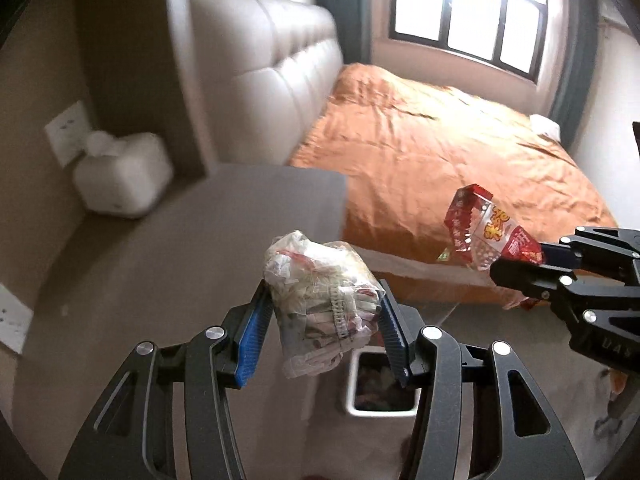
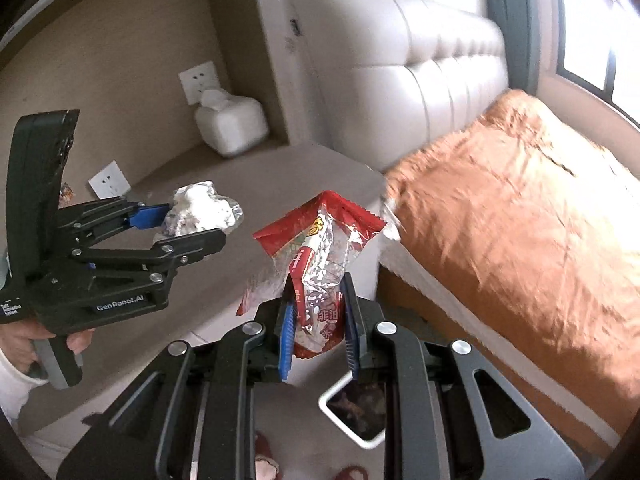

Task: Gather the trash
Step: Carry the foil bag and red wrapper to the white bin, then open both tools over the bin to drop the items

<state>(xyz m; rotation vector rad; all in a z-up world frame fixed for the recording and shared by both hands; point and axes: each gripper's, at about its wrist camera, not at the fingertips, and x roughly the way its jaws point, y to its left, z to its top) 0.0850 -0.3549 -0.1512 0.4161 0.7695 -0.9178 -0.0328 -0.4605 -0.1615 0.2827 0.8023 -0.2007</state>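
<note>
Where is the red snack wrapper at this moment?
The red snack wrapper is clamped in the right gripper, in the air above the white trash bin beside the bed.

bed (image 1: pixel 440 152) orange cover | headboard (image 1: pixel 280 72) white, padded | window (image 1: pixel 468 12) bright | nightstand (image 1: pixel 180 248) grey

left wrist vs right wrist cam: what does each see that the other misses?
Left wrist only: the whole window and the white item at the bed's far end.
Right wrist only: the person's hand holding the left gripper.
Both: crumpled plastic bag, red snack wrapper, white bin, tissue box, orange bed.
</note>
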